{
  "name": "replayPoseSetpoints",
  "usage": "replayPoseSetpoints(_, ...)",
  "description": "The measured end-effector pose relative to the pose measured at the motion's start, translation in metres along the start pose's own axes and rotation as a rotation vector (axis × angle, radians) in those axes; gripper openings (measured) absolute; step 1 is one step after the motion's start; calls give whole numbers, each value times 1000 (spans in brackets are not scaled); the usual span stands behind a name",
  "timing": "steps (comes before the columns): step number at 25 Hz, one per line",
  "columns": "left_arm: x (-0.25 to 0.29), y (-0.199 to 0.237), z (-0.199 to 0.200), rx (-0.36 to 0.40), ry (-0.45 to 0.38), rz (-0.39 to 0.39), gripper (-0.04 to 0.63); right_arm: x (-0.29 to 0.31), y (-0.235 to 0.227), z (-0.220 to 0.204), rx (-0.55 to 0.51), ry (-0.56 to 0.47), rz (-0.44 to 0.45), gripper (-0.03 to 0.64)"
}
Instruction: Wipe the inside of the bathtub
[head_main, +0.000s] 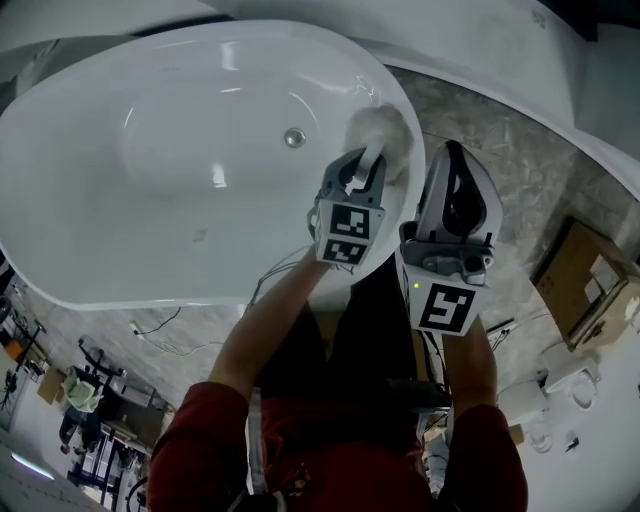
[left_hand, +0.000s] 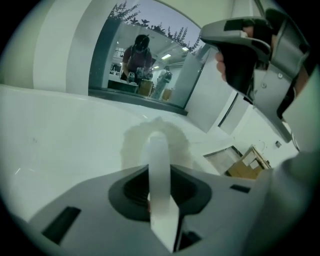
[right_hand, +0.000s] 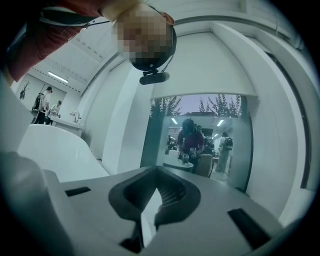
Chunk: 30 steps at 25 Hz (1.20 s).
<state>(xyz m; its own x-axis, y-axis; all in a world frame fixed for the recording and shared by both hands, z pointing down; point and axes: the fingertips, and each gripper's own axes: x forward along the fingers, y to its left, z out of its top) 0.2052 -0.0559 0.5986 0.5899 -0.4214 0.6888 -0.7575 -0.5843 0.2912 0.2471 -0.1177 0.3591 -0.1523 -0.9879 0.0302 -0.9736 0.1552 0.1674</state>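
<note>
Person wearing dark red sleeves (head_main: 200, 430). Grey left gripper (head_main: 366, 158) and right gripper (head_main: 453, 152) each bear a black-and-white marker cube (head_main: 350, 235); a green light (head_main: 414, 286) sits just beside the right cube.

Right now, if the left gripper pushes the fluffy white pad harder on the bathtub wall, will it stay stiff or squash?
The pad looks fluffy with a ragged edge, so it would probably squash. Its white handle, clamped in the left gripper, looks thin and flat, so it may bend slightly. The glossy bathtub probably lets it slide easily.
</note>
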Motion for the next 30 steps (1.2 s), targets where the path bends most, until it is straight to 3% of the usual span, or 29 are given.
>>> replayPoseSetpoints(6,27,31,-30,-27,33,41,92,11,16,-26,16,0,23,11)
replayPoseSetpoints(13,71,80,-90,-91,75,118,92,33,53,-77,48,11,87,11)
replayPoseSetpoints(17,89,102,-123,-66,103,172,92,42,75,-99,56,30,133,11)
replayPoseSetpoints(22,115,138,-170,-105,193,204,92,53,92,-122,64,49,162,11)
replayPoseSetpoints(30,145,179,-231,-97,327,265,92,63,121,-156,67,91,204,11)
